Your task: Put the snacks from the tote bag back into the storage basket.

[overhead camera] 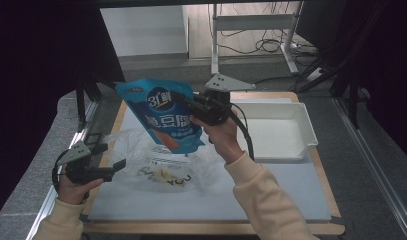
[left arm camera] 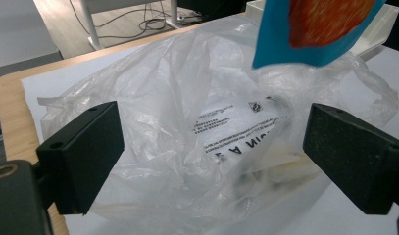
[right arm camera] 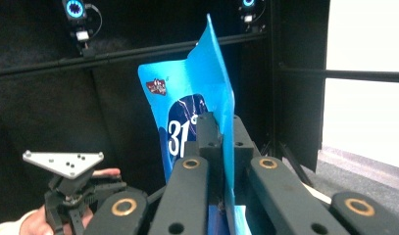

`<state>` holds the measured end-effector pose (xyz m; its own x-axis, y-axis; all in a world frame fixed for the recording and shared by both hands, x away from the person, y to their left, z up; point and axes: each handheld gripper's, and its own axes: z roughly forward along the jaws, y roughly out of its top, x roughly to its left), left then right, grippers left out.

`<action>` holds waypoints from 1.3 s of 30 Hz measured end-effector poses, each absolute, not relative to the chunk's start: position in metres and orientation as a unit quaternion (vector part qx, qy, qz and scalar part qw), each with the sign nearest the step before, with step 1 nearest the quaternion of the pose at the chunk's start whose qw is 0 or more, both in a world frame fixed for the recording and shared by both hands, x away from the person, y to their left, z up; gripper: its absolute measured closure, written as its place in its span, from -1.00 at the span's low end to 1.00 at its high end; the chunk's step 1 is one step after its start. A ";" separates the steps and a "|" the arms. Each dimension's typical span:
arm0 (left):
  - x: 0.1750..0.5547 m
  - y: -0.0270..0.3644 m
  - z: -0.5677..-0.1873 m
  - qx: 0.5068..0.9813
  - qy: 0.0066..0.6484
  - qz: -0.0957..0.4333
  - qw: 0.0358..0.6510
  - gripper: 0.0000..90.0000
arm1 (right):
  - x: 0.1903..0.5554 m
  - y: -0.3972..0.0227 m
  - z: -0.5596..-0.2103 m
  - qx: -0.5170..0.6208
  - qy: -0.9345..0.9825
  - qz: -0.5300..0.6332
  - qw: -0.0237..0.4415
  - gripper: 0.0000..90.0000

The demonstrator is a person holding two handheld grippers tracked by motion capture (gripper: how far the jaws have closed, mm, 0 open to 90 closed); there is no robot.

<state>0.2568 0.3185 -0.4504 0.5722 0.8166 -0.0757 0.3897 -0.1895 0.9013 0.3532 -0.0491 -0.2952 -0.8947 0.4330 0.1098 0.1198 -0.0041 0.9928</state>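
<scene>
- now, your right tongs [overhead camera: 183, 100] pinch the blue pouch [overhead camera: 161, 112], held above the clear plastic bag [overhead camera: 163, 165] near the surface's left edge.
- keep that pinch firm.
- your left tongs [overhead camera: 111, 157] stand spread; use them to steady the bag.

The high view looks forward and down over the whole table [overhead camera: 211, 205]. The left gripper view sits low and close, a clear plastic bag [left arm camera: 187, 132] between its jaws. The right gripper view tilts upward, a blue pouch [right arm camera: 207, 93] between its jaws; all three views share this pouch.
</scene>
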 end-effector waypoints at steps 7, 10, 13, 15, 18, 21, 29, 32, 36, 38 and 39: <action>0.258 0.319 -0.452 0.741 0.409 0.217 0.487 -0.81 | 0.357 -0.075 -0.275 0.202 0.686 0.687 0.130 0.96; 0.258 0.318 -0.452 0.741 0.409 0.216 0.486 -0.81 | 0.360 -0.086 -0.271 0.205 0.686 0.685 0.138 0.96; 0.258 0.318 -0.453 0.741 0.410 0.216 0.486 -0.81 | 0.363 -0.095 -0.270 0.210 0.685 0.682 0.145 0.96; 0.258 0.318 -0.453 0.741 0.410 0.215 0.486 -0.81 | 0.365 -0.103 -0.270 0.215 0.685 0.680 0.149 0.96; 0.259 0.318 -0.454 0.742 0.410 0.214 0.485 -0.81 | 0.368 -0.114 -0.272 0.223 0.681 0.680 0.154 0.96; 0.260 0.317 -0.455 0.743 0.411 0.212 0.483 -0.81 | 0.372 -0.125 -0.273 0.230 0.679 0.679 0.160 0.96; 0.261 0.316 -0.456 0.744 0.411 0.210 0.483 -0.81 | 0.378 -0.152 -0.277 0.249 0.674 0.673 0.178 0.96; 0.261 0.316 -0.457 0.745 0.411 0.209 0.482 -0.81 | 0.380 -0.160 -0.278 0.252 0.672 0.672 0.184 0.96; 0.262 0.316 -0.458 0.744 0.412 0.210 0.482 -0.81 | 0.382 -0.171 -0.279 0.260 0.669 0.671 0.189 0.96; 0.262 0.316 -0.458 0.744 0.413 0.210 0.482 -0.81 | 0.383 -0.174 -0.280 0.262 0.669 0.669 0.190 0.96; 0.262 0.316 -0.458 0.744 0.413 0.210 0.482 -0.81 | 0.383 -0.176 -0.280 0.264 0.669 0.668 0.193 0.96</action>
<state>0.2616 0.3161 -0.4579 0.5716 0.8161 -0.0853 0.4117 -0.1953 0.8902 0.3831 -0.1762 -0.2803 -0.7869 0.6098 0.0947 0.0949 -0.0319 0.9950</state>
